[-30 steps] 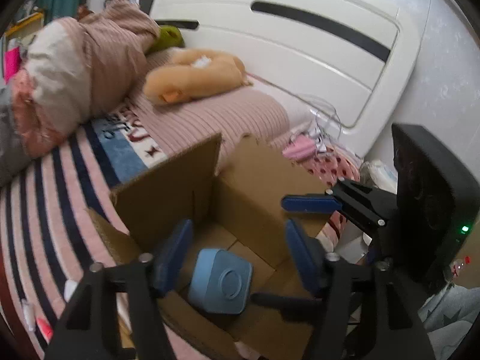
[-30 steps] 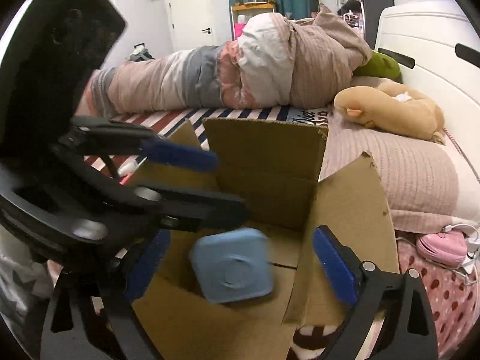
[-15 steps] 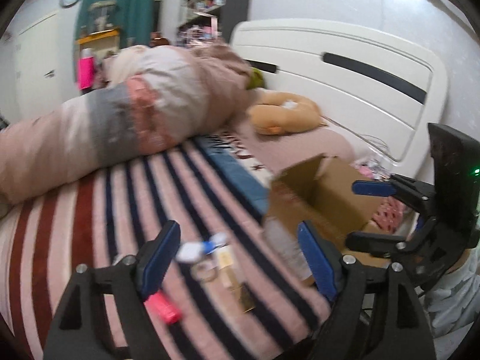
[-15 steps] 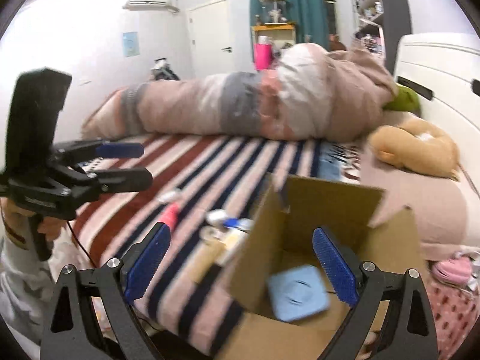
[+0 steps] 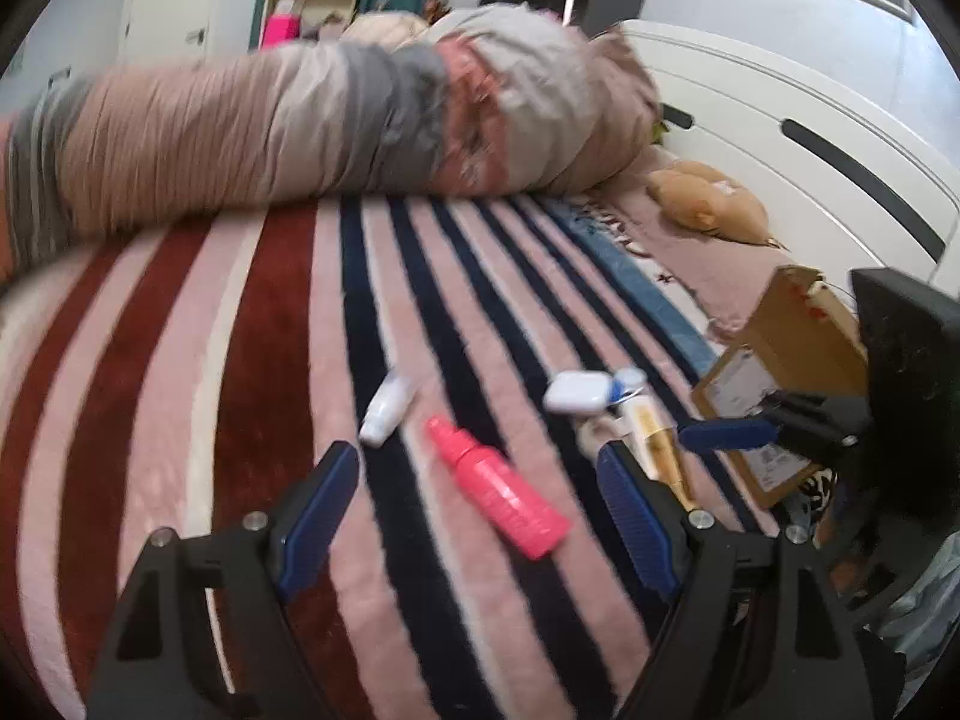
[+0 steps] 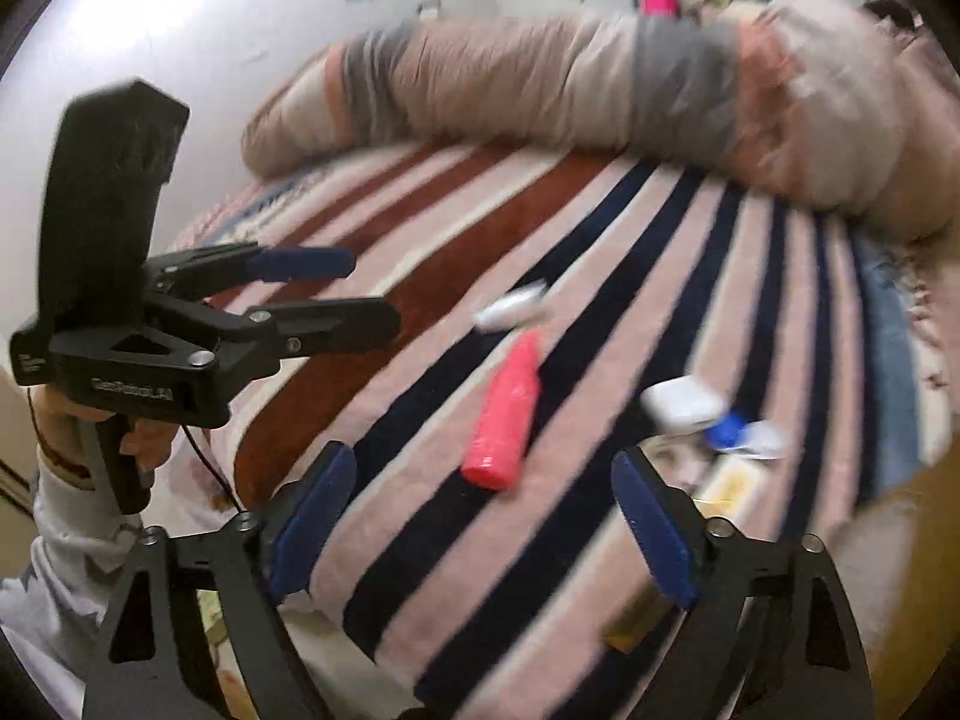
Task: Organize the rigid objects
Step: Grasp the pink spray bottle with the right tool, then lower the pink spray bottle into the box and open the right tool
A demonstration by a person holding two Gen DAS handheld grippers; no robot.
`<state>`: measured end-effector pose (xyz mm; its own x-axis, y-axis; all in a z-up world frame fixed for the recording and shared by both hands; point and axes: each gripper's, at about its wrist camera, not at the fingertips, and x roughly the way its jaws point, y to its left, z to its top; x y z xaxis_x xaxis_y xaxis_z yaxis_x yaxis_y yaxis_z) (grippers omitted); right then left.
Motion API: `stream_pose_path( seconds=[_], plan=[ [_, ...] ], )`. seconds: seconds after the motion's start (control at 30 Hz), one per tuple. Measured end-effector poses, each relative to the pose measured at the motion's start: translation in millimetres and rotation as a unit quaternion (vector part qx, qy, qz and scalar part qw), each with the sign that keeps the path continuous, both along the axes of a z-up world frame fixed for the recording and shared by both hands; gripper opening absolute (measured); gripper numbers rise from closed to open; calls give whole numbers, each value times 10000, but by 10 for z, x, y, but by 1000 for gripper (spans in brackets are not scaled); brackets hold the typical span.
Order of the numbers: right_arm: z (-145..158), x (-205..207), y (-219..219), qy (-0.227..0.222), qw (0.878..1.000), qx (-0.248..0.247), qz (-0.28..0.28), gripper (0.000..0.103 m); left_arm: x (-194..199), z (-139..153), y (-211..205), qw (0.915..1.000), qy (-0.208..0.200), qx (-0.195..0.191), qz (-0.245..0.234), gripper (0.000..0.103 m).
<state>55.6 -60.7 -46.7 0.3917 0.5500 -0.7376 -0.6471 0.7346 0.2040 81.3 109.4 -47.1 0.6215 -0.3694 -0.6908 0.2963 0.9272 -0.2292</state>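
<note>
- Both the left gripper (image 5: 477,513) and the right gripper (image 6: 480,519) are held spread wide, with nothing between the jaws.
- The pink bottle (image 5: 498,489) is seen lying flat on the striped blanket (image 5: 180,360), directly ahead of the left gripper, its long axis slanted, cap end farther away.

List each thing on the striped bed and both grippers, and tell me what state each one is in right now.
Left gripper: open, empty, above the blanket.
Right gripper: open, empty.
Pink plastic spray bottle: lying on its side, untouched.
Small white bottle: lying on its side.
White rounded case: closed, lying flat.
Gold tube: lying down, partly hidden by a finger.
Brown cardboard box: open, at the bed's edge.
</note>
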Motion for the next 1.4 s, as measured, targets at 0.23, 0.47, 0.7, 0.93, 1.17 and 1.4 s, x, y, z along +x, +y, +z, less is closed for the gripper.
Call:
stream_pose_path(
  seconds=[0.23,0.47,0.7,0.93,1.17,1.4],
  plan=[
    [-605,433,393,726,9973,-48,125,63,216,-529,199,9975,452,-522,113,79],
    [-791,627,440,903,9958,-108,45,28,348,-756,167,9947,677,-778,-32,79],
    [-653,505,364,695,9975,46,131,27,350,-710,2,9907,736,-1108,-292,79],
    [-218,86,192,161,9983,446,336,27,177,-340,-144,9880,477,-1384,-495,78],
    [332,-343,-192,-555,9932,927,422,27,-214,378,-453,9875,-221,-1356,-771,46],
    [730,-690,-806,-1152,9847,1289,197,27,-570,1070,-1111,9852,-984,-879,-1094,34]
  ],
)
